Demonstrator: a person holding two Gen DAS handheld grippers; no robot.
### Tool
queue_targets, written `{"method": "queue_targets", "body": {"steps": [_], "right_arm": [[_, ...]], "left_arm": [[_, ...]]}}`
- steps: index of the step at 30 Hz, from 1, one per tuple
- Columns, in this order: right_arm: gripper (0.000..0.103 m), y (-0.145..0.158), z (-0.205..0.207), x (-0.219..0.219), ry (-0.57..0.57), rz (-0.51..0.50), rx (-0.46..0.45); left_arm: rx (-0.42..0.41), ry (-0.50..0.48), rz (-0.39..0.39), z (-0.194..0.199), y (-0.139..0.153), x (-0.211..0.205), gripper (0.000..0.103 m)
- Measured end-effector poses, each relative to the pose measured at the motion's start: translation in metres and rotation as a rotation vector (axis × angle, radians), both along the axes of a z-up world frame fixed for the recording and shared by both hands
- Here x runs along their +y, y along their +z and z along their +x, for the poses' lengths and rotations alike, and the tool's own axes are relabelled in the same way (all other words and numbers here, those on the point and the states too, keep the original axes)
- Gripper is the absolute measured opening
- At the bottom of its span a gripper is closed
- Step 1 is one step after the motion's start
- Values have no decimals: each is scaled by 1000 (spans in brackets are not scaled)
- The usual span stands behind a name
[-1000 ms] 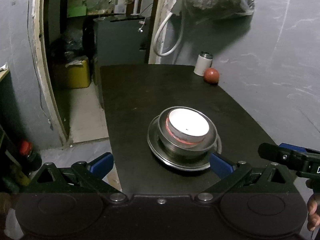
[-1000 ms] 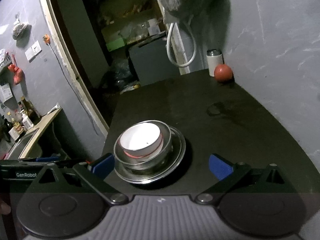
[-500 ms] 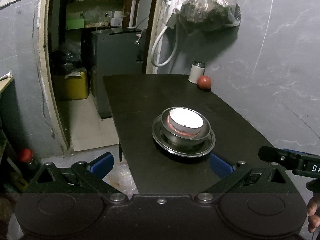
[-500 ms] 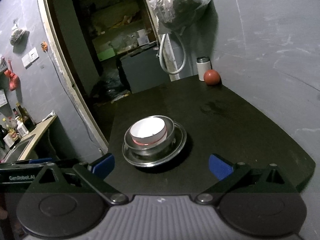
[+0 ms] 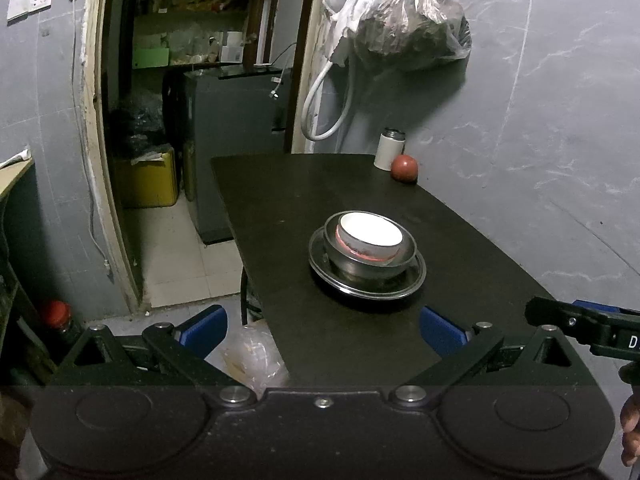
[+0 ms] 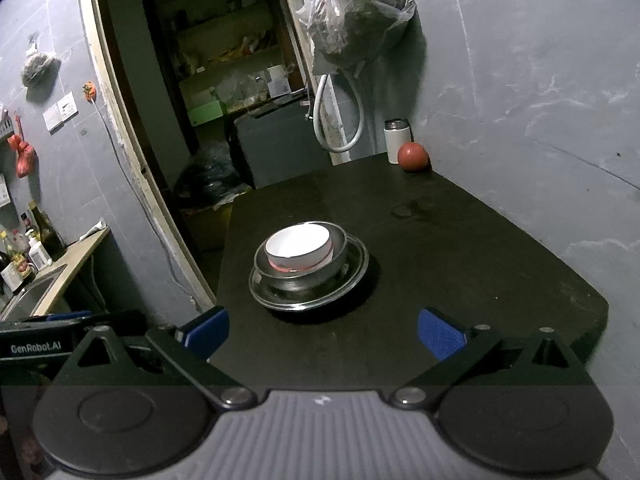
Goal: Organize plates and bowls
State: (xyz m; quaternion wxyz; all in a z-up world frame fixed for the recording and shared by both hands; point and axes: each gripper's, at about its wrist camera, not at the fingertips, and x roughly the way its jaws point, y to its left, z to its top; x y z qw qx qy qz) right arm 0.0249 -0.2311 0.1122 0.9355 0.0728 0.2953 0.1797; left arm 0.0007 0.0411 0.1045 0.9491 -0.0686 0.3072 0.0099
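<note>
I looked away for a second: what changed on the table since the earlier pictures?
Both grippers, left and right, drew back from the stack, open and empty. The white bowl stays nested in the metal bowl on the metal plate; the red fruit and the canister did not move.

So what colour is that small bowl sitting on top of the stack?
White inside, with a red band around its outside; the small bowl shows best in the right wrist view.

A steel plate (image 5: 416, 280) lies flat on the black table (image 5: 288, 200), toward its near middle; a steel bowl (image 5: 406, 254) sits upright on the plate; a white bowl (image 5: 370, 232) with a red band around its outside is nested upright inside the steel one.
</note>
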Motion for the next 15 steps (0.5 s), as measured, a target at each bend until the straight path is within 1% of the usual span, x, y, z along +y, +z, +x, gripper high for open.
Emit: {"method": "queue_targets", "body": {"steps": [15], "right_arm": [[103,-6,-26,-9,-13,-14,6]], "left_arm": [[15,-32,20,-24,-6,-5,102]]}}
